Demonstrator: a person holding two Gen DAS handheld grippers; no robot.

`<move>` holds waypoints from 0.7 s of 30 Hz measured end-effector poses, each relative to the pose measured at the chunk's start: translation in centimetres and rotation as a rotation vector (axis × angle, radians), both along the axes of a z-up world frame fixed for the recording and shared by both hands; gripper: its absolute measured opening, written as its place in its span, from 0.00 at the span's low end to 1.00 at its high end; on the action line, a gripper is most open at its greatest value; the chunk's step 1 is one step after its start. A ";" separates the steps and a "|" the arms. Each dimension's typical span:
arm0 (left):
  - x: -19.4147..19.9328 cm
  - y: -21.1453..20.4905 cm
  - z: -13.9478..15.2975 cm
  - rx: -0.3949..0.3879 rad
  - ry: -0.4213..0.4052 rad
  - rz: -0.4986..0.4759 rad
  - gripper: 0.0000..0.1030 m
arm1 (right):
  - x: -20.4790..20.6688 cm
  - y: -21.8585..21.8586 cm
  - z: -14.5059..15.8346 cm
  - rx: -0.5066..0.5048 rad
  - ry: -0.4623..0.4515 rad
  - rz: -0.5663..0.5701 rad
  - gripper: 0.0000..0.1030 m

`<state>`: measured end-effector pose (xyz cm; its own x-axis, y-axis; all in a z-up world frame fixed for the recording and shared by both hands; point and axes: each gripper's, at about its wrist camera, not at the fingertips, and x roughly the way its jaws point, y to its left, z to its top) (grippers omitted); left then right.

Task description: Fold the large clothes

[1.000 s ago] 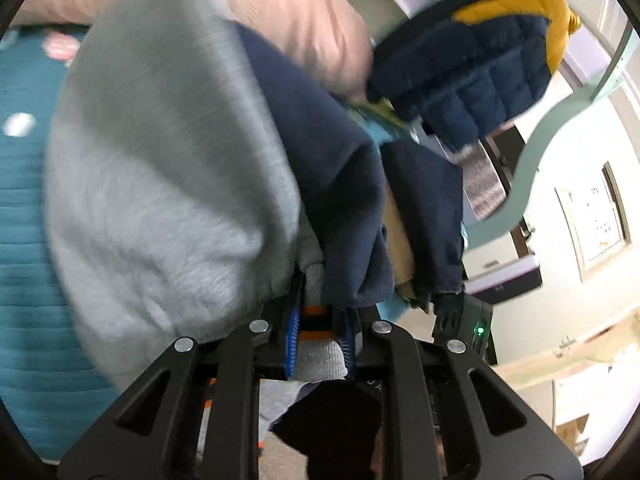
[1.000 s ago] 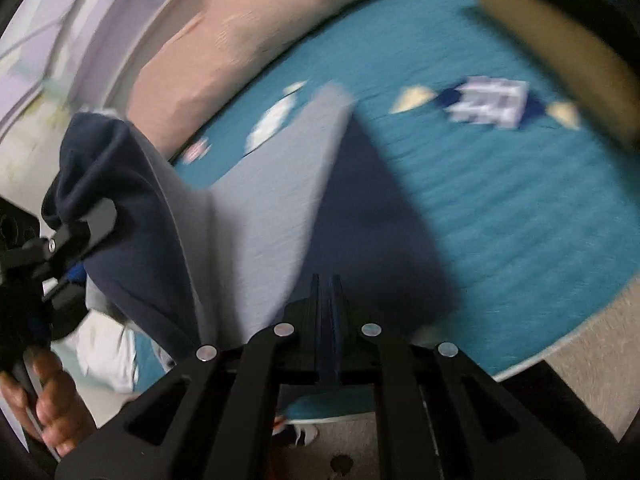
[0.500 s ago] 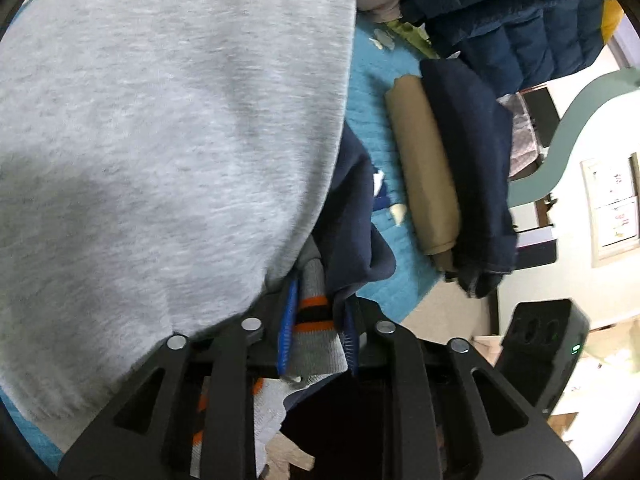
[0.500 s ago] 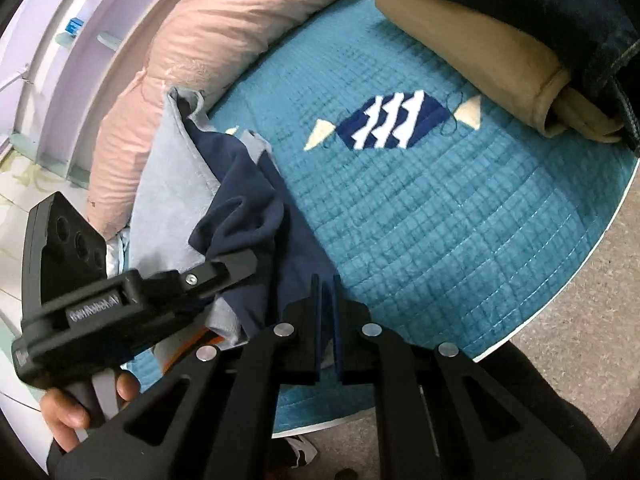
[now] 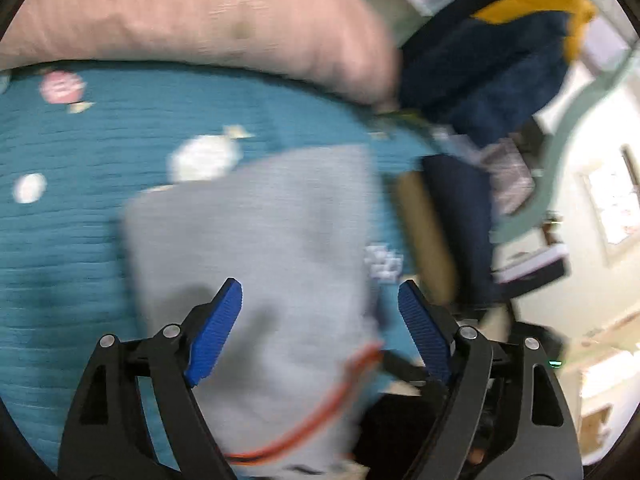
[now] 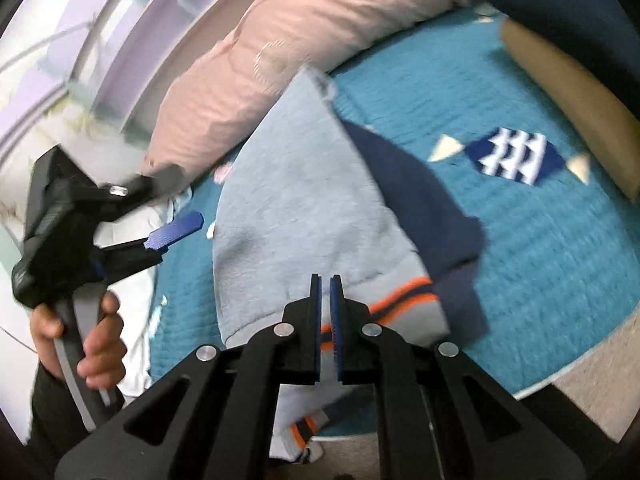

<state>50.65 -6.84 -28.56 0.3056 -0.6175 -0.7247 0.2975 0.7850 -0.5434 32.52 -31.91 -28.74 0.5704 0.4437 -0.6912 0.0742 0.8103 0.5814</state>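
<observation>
A grey sweatshirt (image 6: 296,184) with a navy inner layer (image 6: 424,200) and an orange-striped hem (image 6: 404,294) lies folded on the teal mat (image 6: 540,248). In the left wrist view the sweatshirt (image 5: 260,240) is blurred. My left gripper (image 5: 320,304) hangs over its near end with jaws opening wide, and nothing is between the blue pads (image 5: 216,328). In the right wrist view the left gripper (image 6: 160,208) is off the garment's left side, held by a hand (image 6: 100,340). My right gripper (image 6: 325,280) stays shut just above the hem, with no cloth visibly pinched.
A long pink cushion (image 6: 304,52) borders the mat's far side. A tan rolled garment (image 6: 568,100) and a dark navy one (image 6: 568,8) lie at the right. A navy and yellow jacket (image 5: 492,52) sits beyond. The mat's white edge (image 6: 560,376) meets the floor near me.
My left gripper let go of the striped hem, opened wide and drew back to the left. The sweatshirt dropped from mid-air onto the mat. The right gripper stayed shut.
</observation>
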 end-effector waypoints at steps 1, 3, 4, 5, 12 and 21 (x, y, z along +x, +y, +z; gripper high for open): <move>0.9 0.8 -1.0 0.016 0.023 0.017 0.79 | 0.5 0.4 -0.4 -0.020 0.017 0.016 0.06; 2.0 1.5 -2.6 0.062 0.043 0.050 0.78 | 1.1 0.7 -1.5 -0.087 0.071 0.013 0.06; 2.7 1.6 -3.7 0.094 0.043 0.072 0.78 | 1.2 0.4 -2.3 -0.125 0.109 -0.002 0.06; 3.0 1.9 -4.2 0.100 0.047 0.069 0.78 | 1.0 -0.3 -3.1 -0.140 0.140 -0.030 0.02; 5.6 -2.8 -7.1 0.321 0.043 0.029 0.78 | 0.1 -2.5 -5.1 -0.142 0.211 -0.072 0.00; 5.9 -1.5 -6.7 0.234 0.068 0.053 0.81 | 3.4 -2.6 0.2 -0.074 0.039 -0.049 0.06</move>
<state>56.50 -8.39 -35.29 0.2789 -0.4149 -0.8661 0.2212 0.9053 -0.3625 35.96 -34.56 -28.55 0.5620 0.3628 -0.7434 0.1362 0.8458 0.5158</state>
